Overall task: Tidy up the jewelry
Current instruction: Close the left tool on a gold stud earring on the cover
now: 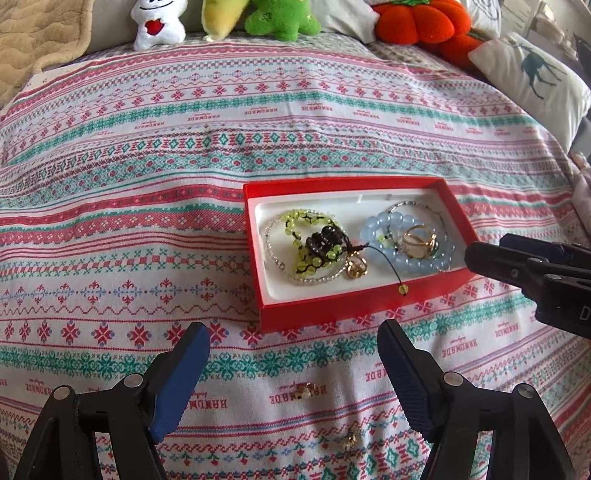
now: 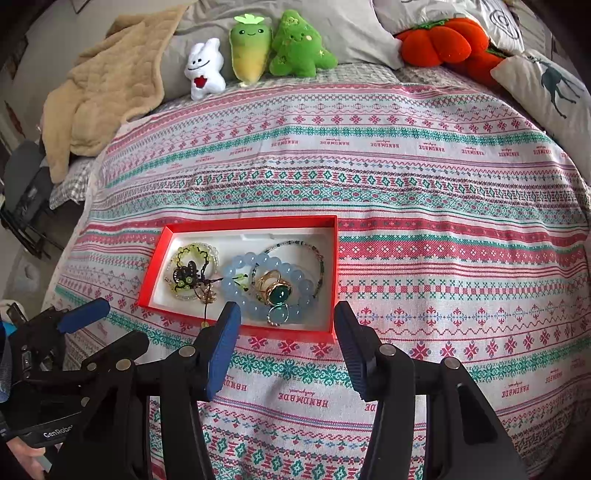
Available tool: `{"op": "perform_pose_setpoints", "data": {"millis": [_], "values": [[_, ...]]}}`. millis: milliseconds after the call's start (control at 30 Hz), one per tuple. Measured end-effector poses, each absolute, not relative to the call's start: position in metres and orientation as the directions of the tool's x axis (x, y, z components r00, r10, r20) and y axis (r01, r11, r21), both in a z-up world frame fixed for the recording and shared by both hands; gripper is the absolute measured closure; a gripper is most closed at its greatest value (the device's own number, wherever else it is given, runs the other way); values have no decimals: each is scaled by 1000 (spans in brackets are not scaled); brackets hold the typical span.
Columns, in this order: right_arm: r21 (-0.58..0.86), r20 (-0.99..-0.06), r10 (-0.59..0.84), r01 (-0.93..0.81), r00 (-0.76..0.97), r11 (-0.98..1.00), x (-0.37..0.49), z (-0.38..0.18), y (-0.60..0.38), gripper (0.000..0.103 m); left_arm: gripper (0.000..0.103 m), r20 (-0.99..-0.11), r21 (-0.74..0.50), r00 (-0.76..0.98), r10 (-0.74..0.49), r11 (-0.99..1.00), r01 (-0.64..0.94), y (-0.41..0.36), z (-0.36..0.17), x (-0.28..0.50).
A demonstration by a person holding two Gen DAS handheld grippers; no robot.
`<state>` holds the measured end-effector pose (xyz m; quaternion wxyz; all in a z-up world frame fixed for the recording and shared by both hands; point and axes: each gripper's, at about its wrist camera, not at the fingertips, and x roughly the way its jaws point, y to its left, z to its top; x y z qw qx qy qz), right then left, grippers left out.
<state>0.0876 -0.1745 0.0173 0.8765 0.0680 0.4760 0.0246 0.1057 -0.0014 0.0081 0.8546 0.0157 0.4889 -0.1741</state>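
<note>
**A bedroom at home**

You worked on a bed (image 2: 406, 177) under a patterned cloth, with plush toys (image 2: 255, 51) lined up along grey pillows (image 2: 354, 33), a beige quilted blanket (image 2: 110, 85) heaped at one corner and a deer-print cushion (image 2: 550, 88) at the other.

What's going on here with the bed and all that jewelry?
A person holding a gripping tool in each hand is tidying jewelry into a red box on a patterned bedspread. Bead bracelets, like the blue one, and a green-stone ring already lie inside. Both the left tool and right tool hang open and empty at the box's near edge. Two small gold pieces remain on the bedspread, near the left tool.
</note>
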Motion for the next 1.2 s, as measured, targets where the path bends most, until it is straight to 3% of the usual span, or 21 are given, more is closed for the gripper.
{"op": "perform_pose_setpoints", "data": {"millis": [167, 333, 733, 1000, 1100, 1200], "values": [[116, -835, 95, 5, 542, 993, 76, 19, -170, 46, 17, -847, -145, 453, -278, 941, 305, 6, 8, 98], [82, -840, 82, -23, 537, 996, 64, 18, -161, 38, 14, -858, -128, 439, -266, 939, 319, 8, 4, 90], [19, -880, 49, -67, 473, 998, 40, 4, -143, 34, 13, -890, -127, 386, -244, 945, 302, 25, -11, 81], [-5, -902, 22, -62, 430, 998, 38, -8, -140, 34, 14, -891, -199, 361, -276, 951, 234, 36, -20, 86], [0, -908, 21, -50, 418, 999, 40, -11, -142, 34, 28, -885, -254, 343, -314, 944, 210, 35, -26, 92], [1, -911, 18, -42, 412, 999, 41, -14, -143, 34, 49, -884, -295, 317, -343, 937, 189, 28, -35, 97]]}}
